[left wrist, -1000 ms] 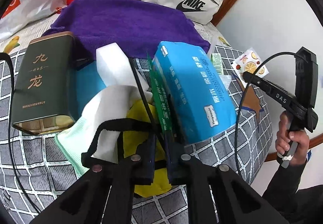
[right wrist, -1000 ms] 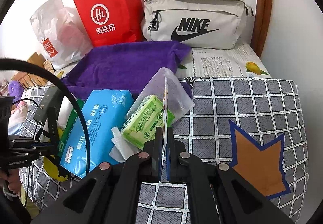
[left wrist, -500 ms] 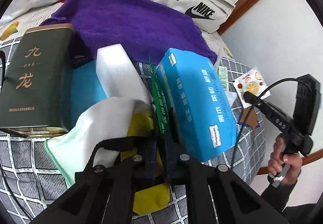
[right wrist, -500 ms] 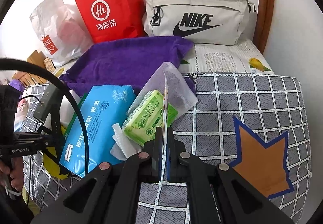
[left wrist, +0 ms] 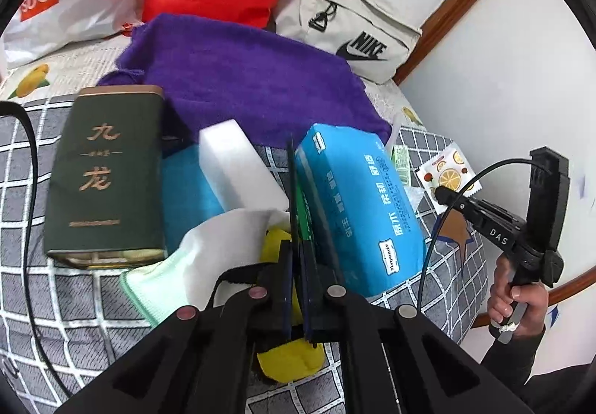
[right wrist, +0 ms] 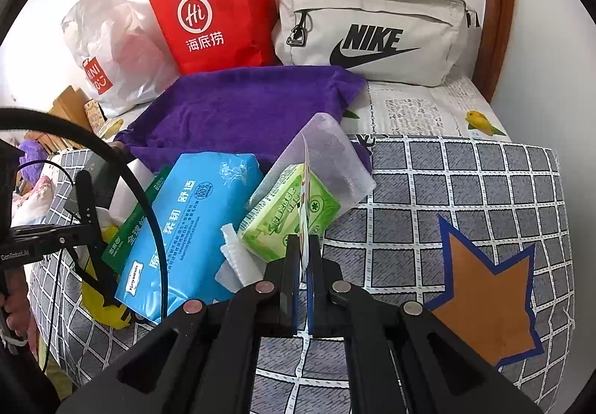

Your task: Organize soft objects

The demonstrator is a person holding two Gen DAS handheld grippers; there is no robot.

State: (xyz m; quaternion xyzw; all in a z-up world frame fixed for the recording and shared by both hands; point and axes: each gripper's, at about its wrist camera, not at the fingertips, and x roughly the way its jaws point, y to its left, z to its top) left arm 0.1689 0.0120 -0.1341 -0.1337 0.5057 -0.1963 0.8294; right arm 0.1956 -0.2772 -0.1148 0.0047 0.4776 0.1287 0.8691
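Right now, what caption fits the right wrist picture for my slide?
Right gripper pinches a thin fruit-print packet above green tissues on a checked bed.

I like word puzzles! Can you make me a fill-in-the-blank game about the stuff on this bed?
1. The big fuzzy towel is coloured ____.
2. The beige zip bag says ____ in black letters.
3. The right gripper pinches a thin ____-picture sachet.
4. The paper shopping bag is coloured ____.

Missing words: purple, NIKE, fruit, red

both wrist views look steeply down from close above the bed (right wrist: 465, 183), from opposite sides, sharing the blue tissue pack (left wrist: 357, 205) (right wrist: 186, 227).
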